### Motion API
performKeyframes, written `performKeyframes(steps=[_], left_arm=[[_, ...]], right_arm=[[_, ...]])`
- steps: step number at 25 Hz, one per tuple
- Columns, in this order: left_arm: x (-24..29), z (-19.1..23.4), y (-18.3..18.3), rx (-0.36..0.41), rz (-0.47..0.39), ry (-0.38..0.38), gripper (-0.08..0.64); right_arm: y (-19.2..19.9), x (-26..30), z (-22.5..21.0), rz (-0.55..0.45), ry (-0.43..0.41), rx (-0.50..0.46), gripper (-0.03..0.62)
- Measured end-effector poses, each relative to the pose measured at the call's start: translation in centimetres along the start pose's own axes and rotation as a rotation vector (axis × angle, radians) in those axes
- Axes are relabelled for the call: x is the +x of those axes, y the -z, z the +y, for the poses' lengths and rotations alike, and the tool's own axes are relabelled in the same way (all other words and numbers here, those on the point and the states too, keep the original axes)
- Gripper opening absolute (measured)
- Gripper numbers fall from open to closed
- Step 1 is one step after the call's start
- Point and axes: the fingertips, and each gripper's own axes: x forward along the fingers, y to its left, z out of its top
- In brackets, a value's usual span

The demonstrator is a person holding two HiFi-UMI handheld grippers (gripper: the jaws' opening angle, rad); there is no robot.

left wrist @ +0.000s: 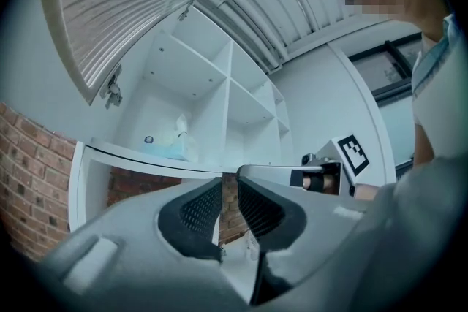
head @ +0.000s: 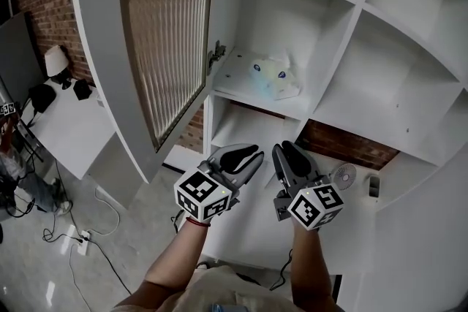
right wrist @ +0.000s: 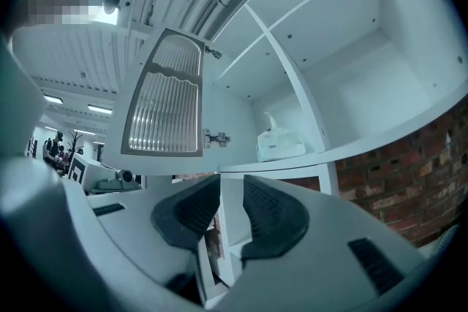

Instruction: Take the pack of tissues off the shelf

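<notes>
Left hand-held gripper (head: 252, 154) and right hand-held gripper (head: 282, 149) hang side by side below the shelf (head: 248, 100). Each has its jaws a narrow gap apart, with nothing between them. The pack of tissues (head: 276, 77) lies higher up and well apart from both, on the floor of the open compartment, toward its right half, with a tuft of tissue standing up from its top.

That gap looks too small for the pack, so the jaws probably need to spread wider before they reach it. The right hand-held gripper seems the better placed, since the pack sits nearly in line above it. It should rise above the shelf's front edge and go in level, so the lower jaw does not catch the rim.

The grip should close on the body of the pack, not the tuft, and only lightly, as the soft wrapper will likely squash. Coming straight back out keeps clear of the ribbed door (head: 168, 33) swung open on the left.
</notes>
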Motion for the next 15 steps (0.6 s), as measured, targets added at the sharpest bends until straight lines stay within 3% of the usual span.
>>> performKeyframes(steps=[15], left_arm=[[1.2, 2.2, -1.4, 0.015, -0.028, -0.006, 0.074]], right_arm=[[-2.6, 3.2, -0.9, -0.010, 0.034, -0.094, 0.101]])
